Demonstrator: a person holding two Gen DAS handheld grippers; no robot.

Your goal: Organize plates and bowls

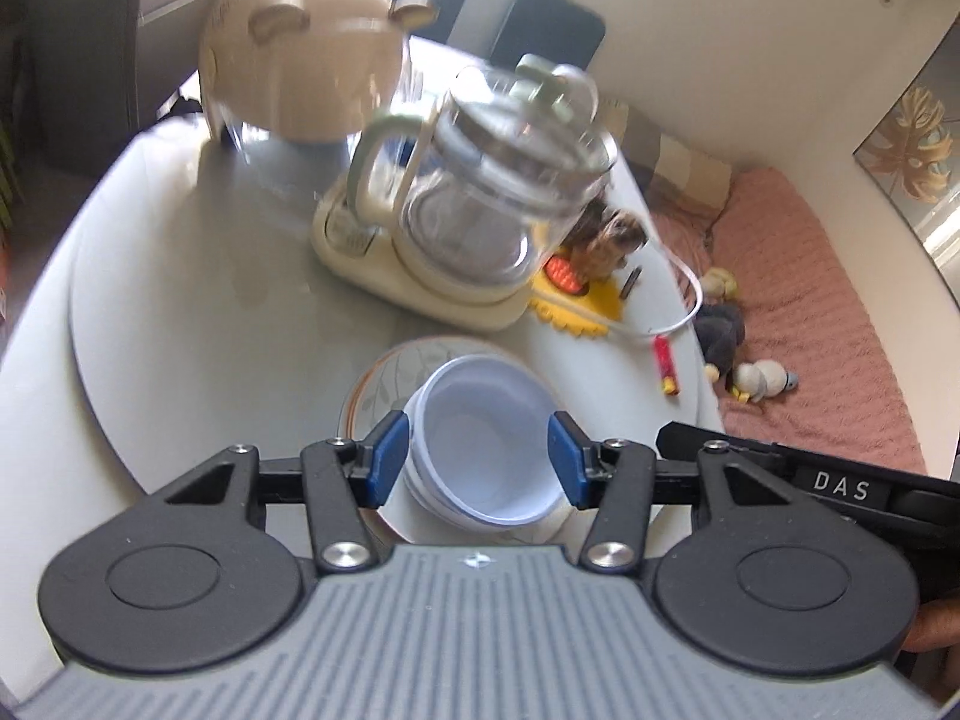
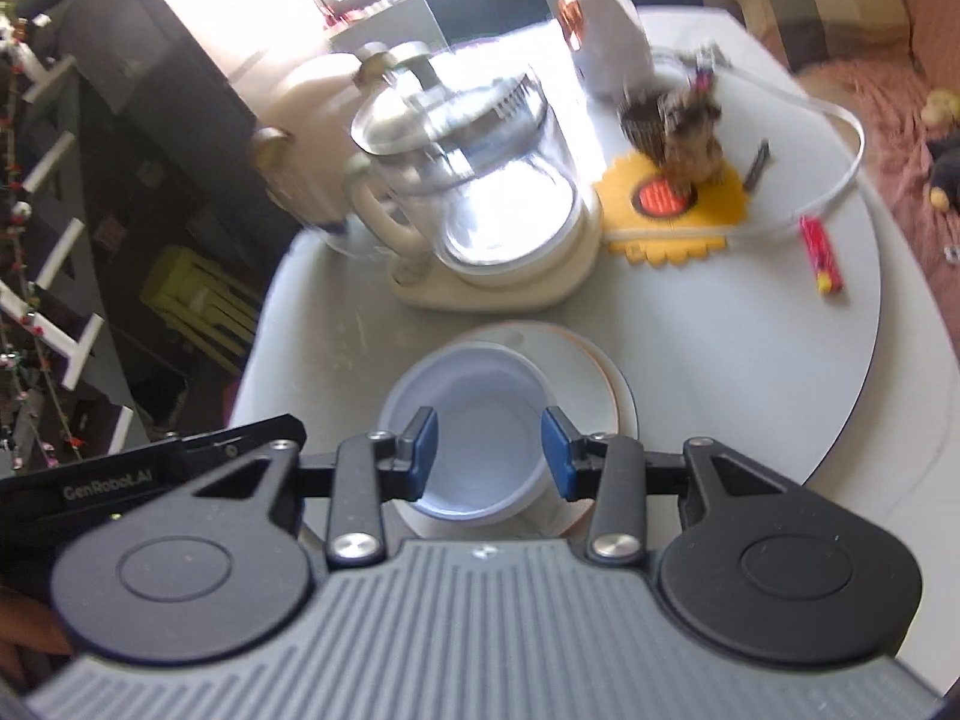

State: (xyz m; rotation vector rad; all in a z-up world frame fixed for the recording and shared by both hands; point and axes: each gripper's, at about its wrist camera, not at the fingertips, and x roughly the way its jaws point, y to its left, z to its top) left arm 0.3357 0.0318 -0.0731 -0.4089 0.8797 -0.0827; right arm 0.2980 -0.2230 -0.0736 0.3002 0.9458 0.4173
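Both pairs of blue-padded fingers stand apart with nothing pinched: the left gripper (image 1: pixel 477 459) frames the bowls from above, its pads (image 1: pixel 387 459) clear of the rim, and the right gripper (image 2: pixel 491 453) hangs over the same stack with its pads (image 2: pixel 425 450) also off it, set narrower than the left's.

The round grey table (image 1: pixel 180 276) fills both views. At 12 o'clock from the stack sits the glass kettle (image 1: pixel 498 180) on its cream base (image 1: pixel 414 288). At 11 o'clock in the left wrist view stands a cream jug with a rounded lid (image 1: pixel 300 54). At 1 o'clock lies a yellow toothed mat (image 2: pixel 678 210), with a small brown figure (image 2: pixel 690 138) standing on it. A white cable (image 2: pixel 840 180) loops around the mat's far side. Further round, at 2 o'clock, lies a small red pack (image 2: pixel 822 255).

The plates (image 2: pixel 594 378) sit near the table's 6 o'clock edge, stacked, one with an orange rim and a leaf pattern. The white bowls (image 1: pixel 489 426) are nested on top of them, shifted toward the near side. In the left wrist view the other gripper's black body (image 1: pixel 840 480) shows at 3 o'clock.
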